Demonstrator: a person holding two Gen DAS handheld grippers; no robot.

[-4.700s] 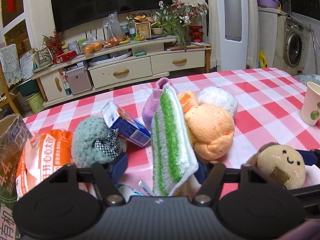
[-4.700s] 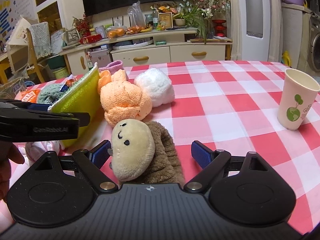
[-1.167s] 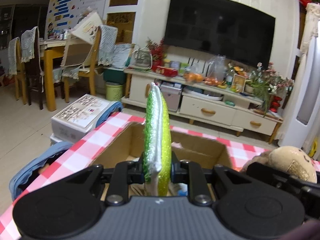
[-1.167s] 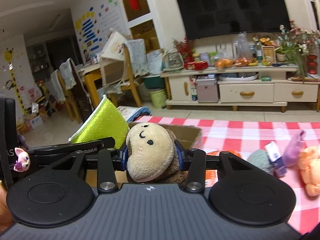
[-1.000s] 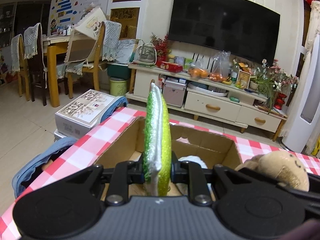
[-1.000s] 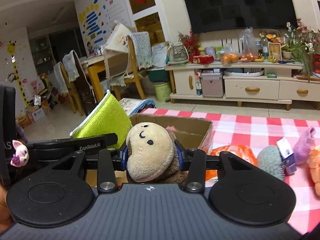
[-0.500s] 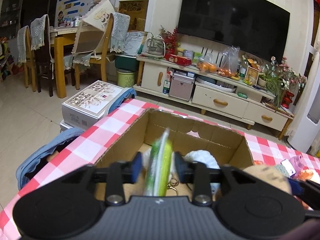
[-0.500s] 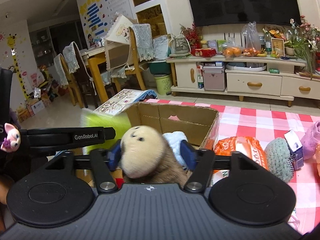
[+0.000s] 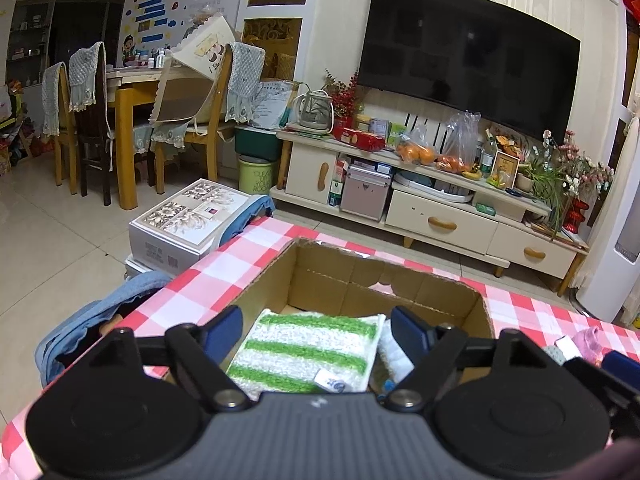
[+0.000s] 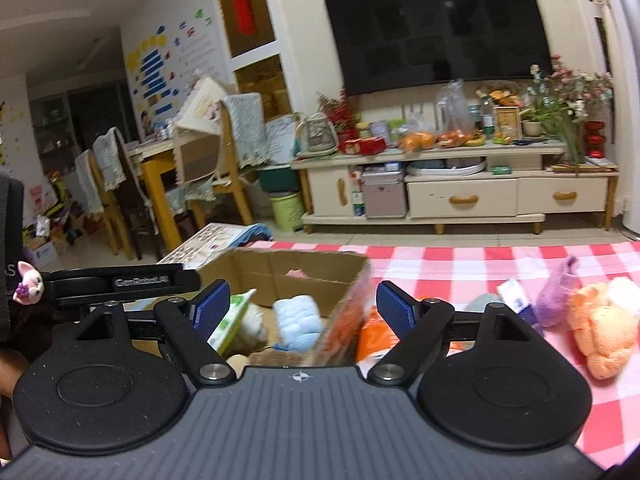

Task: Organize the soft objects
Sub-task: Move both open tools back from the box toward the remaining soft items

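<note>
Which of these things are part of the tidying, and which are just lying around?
Part of the job:
- cardboard box
- green striped cloth, lying in the box
- blue fluffy towel, also in the box
- orange plush and purple plush, waiting on the table

Just lying about:
- orange snack bag
- small carton
- television
- chairs

A box [image 9: 352, 276] sits on the table [image 9: 208, 276] with a sponge [image 9: 308, 352] lying in it; plush toys [image 10: 600, 324] lie to its right.
</note>
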